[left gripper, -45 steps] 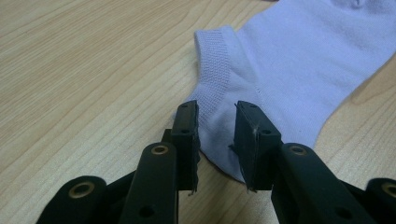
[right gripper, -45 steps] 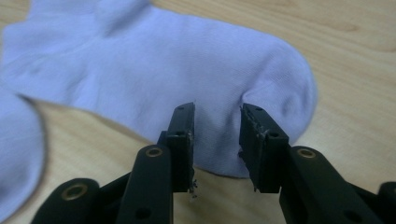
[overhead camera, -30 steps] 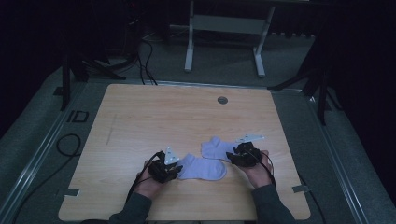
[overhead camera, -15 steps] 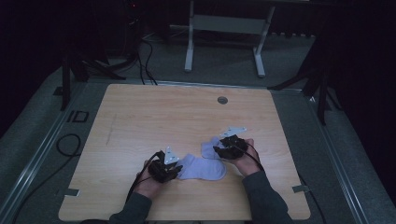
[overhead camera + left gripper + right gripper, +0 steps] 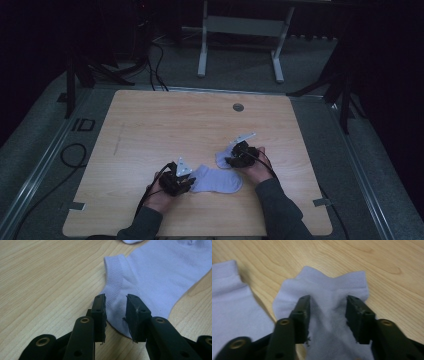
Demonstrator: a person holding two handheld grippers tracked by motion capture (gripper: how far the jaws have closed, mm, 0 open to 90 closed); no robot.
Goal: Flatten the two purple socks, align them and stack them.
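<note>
Two pale lilac ankle socks lie on the wooden table (image 5: 165,130). The first sock (image 5: 218,180) (image 5: 155,272) lies flat near the front. My left gripper (image 5: 189,183) (image 5: 115,312) rests its tips on its cuff end; the cloth between the parted jaws looks flat, not pinched. The second sock (image 5: 221,159) (image 5: 329,285) lies just beyond it. My right gripper (image 5: 228,161) (image 5: 327,315) is on it; its jaws have just been closing, and wrinkled cloth is gathered between the pads. The first sock's cuff (image 5: 229,302) shows at the left of the right gripper view.
A round grommet (image 5: 238,107) sits near the table's far edge. Bits of tape (image 5: 72,205) mark the front corners. Beyond the table stand a metal frame (image 5: 240,30) and floor cables (image 5: 150,60). Bare wood spreads over the left and far half.
My right gripper has moved left onto the second sock, which now bunches between its jaws. The left gripper and the first sock have stayed put.
</note>
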